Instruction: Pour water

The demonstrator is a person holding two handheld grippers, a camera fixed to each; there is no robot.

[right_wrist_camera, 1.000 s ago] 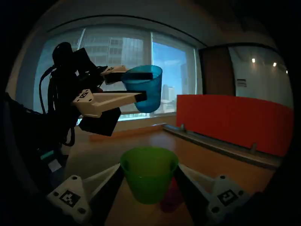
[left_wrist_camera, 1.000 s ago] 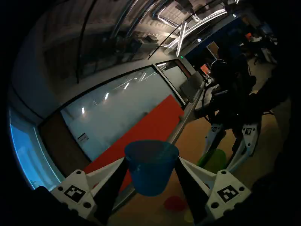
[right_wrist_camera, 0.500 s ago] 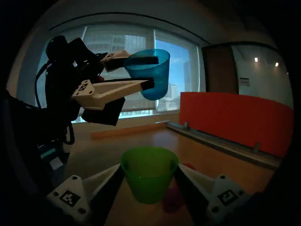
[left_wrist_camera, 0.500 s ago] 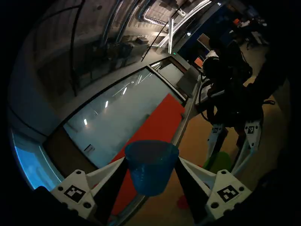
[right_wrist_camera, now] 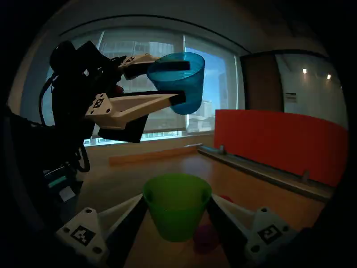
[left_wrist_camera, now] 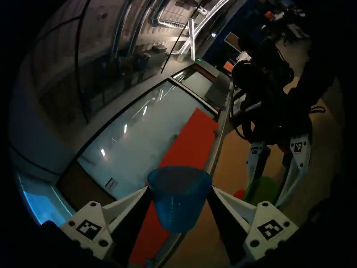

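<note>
**Jaws clamped on two cups, blue held above green**

Jaws of the right gripper press on both sides of a green cup, which sits upright between them with its mouth toward the camera. Just past the jaw tips and a little right, a small pink thing lies on the wooden bench; it is too blurred to identify. Well above those jaws and slightly left, the left gripper holds a blue cup in the air, one finger on each side of it, the cup roughly upright. Whether either cup holds water cannot be told. Farther off to the right of the jaws, a red panel runs along the bench's far edge, and a window stands behind the blue cup.

In the left gripper view, its own jaws are clamped on the blue cup, centred between them. Beyond and to their right, the right gripper carries the green cup lower down, with a dark sleeve behind it.
</note>
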